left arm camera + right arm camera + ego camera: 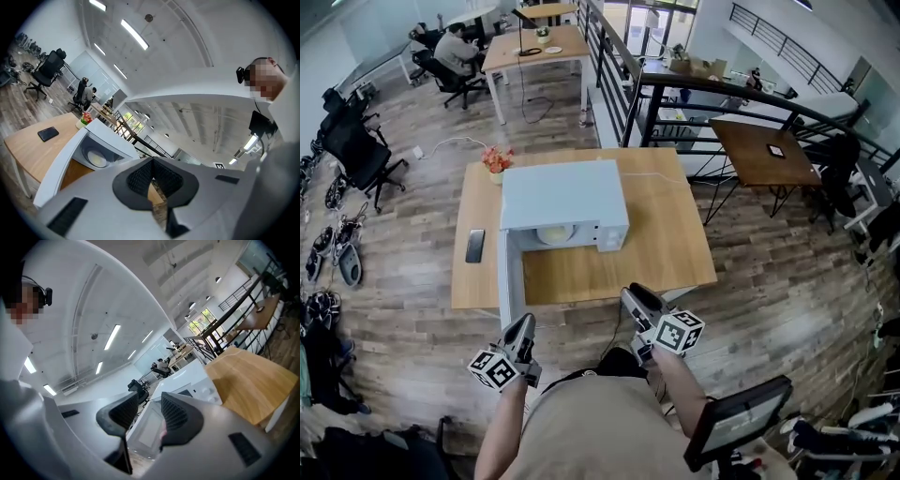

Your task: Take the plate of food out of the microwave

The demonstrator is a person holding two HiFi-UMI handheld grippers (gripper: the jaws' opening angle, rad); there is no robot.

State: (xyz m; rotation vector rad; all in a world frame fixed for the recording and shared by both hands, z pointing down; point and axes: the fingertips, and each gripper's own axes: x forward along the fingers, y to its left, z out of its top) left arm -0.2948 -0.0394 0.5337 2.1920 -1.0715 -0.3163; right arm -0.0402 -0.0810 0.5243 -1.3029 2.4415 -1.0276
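A white microwave (567, 197) stands on the wooden table (670, 244), its door (508, 281) swung open toward the front left. Inside it lies a pale plate of food (554, 234), seen also in the left gripper view as the plate (97, 159) within the microwave (101, 136). My left gripper (525, 325) hovers off the table's front edge by the door's end, its jaws (152, 161) closed together and empty. My right gripper (634, 296) is at the front edge, right of the door. Its jaws (149, 399) stand apart with nothing between them, facing the microwave (187, 385).
A black phone (475, 246) lies on the table left of the microwave, and a flower pot (496, 161) stands at the back left corner. A black railing (675, 89) and a brown table (764, 150) are behind right. Office chairs (356, 150) stand at the left.
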